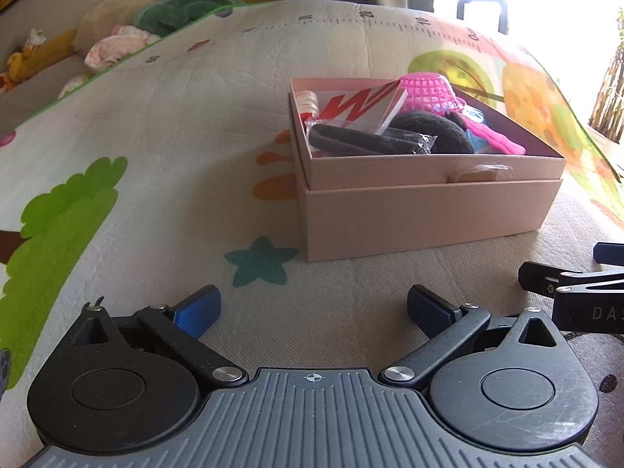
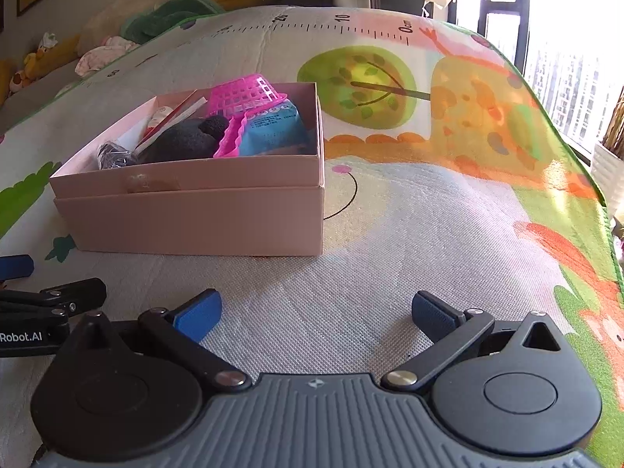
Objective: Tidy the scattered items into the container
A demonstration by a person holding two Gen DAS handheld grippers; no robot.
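Note:
A pale pink box (image 1: pixel 429 210) stands on the play mat and also shows in the right wrist view (image 2: pixel 195 214). Inside it lie a pink mesh basket (image 1: pixel 427 89), a black plush item (image 1: pixel 436 132), a bagged dark item (image 1: pixel 362 138), a red-and-white card (image 1: pixel 362 107) and a blue packet (image 2: pixel 273 126). My left gripper (image 1: pixel 314 310) is open and empty, low over the mat in front of the box. My right gripper (image 2: pixel 316 314) is open and empty, in front of the box's right corner. Each gripper shows at the edge of the other's view.
A colourful play mat (image 2: pixel 429 214) with tree, star and ruler prints covers the surface. Plush toys and cloths (image 1: pixel 128 35) are piled along the far left edge. A bright window (image 2: pixel 565 58) is at the right, past the mat's edge.

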